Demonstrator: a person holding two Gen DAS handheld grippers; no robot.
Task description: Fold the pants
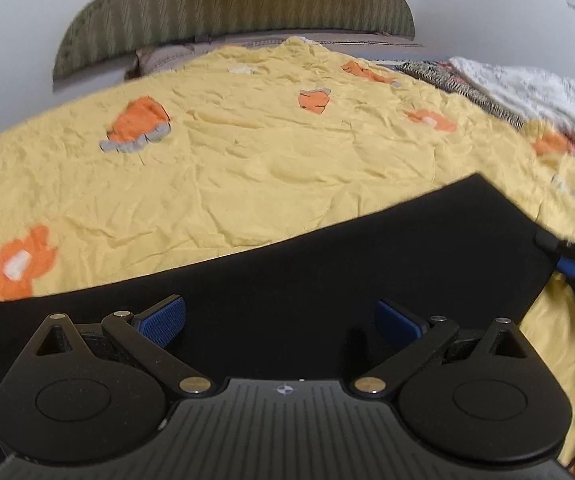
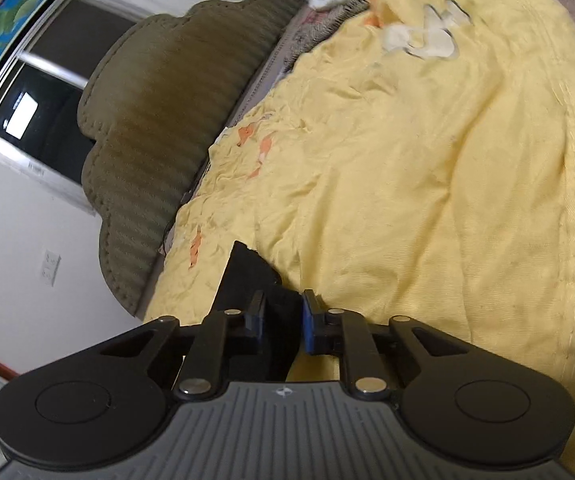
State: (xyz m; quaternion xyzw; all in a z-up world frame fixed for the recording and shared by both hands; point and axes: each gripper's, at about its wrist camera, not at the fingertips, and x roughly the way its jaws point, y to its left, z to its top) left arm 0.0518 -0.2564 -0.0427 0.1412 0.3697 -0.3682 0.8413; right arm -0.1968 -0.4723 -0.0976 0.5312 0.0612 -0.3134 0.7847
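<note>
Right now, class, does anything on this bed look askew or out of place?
The yellow sheet is heavily wrinkled and bunched toward the right edge. The black pants lie flat but slanted across it. Nothing looks damaged or spilled.

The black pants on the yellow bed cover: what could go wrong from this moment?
1. The left tool is open above the black pants, so only the right tool pinches the cloth; a one-sided pull could skew the fold.
2. The right tool holds only a narrow bit of cloth, which might slip out.
3. The wrinkled yellow cover could drag along with the pants.
</note>
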